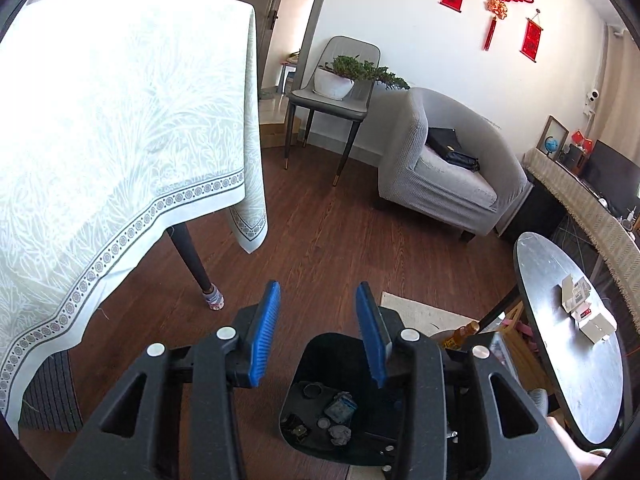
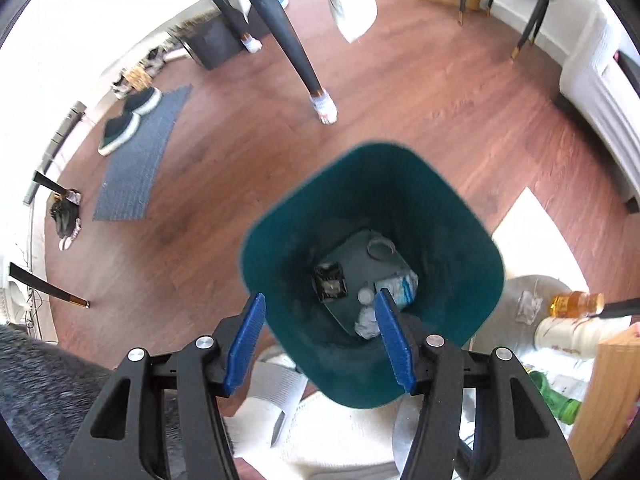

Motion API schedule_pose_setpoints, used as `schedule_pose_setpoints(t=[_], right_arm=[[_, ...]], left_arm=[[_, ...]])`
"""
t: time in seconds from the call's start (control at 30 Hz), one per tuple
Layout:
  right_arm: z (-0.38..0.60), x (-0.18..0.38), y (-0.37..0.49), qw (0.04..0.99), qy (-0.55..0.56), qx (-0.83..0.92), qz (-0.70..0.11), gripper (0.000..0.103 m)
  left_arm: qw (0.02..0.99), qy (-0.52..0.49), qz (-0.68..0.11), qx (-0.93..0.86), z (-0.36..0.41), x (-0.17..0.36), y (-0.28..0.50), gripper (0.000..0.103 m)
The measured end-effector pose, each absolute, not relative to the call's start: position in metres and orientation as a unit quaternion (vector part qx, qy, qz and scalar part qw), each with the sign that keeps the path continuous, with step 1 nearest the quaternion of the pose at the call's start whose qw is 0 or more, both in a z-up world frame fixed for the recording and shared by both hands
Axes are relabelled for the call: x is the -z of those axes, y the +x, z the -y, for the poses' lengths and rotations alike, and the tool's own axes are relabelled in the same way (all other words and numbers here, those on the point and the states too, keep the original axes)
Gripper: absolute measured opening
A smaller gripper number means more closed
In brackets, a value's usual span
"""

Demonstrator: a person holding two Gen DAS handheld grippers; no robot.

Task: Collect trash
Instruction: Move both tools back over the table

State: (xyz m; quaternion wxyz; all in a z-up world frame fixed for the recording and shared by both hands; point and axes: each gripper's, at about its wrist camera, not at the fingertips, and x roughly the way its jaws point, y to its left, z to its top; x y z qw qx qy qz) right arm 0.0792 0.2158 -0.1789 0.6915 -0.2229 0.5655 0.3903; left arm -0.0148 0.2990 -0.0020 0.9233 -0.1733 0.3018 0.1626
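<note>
Trash bin (image 2: 372,272): directly below right gripper (image 2: 320,344), jaws spread, empty; left gripper (image 1: 316,332) likewise spread, empty, alongside.

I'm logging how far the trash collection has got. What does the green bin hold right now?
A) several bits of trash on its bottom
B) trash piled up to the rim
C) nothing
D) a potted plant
A: the right wrist view looks down into the bin, where a crumpled wad, a blue and white packet and a dark wrapper lie on the bottom, far below the rim.
</note>
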Motion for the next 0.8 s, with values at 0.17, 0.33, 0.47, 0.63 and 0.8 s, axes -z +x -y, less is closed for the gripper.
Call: schedule_pose_setpoints(t=[0.17,0.33,0.47,0.63,0.8], right_arm=[[-0.201,0.112,0.07,0.734,-0.205,-0.403,-0.507,0.058],[-0.167,0.055,0.074,0.791,-0.174,-0.371,-0.454,0.062],[-0.127,0.023,0.083,0.832,-0.152,-0.322,-0.425,0.063],[-0.072,-0.001,0.096,0.876,-0.124,-0.245,-0.397,0.068],[-0.021,-0.009,0.101,0.911,-0.096,-0.153,-0.371,0.071]], left_arm=[[0.92,-0.207,-0.287,-0.168,-0.31,-0.001,-0.019,0.041],[0.924,-0.207,-0.283,-0.153,-0.297,-0.007,-0.013,0.041],[0.931,-0.189,-0.283,-0.134,-0.275,-0.011,-0.003,0.042],[0.939,-0.161,-0.286,-0.105,-0.238,-0.017,0.014,0.045],[0.946,-0.152,-0.278,-0.065,-0.202,-0.027,0.027,0.049]])
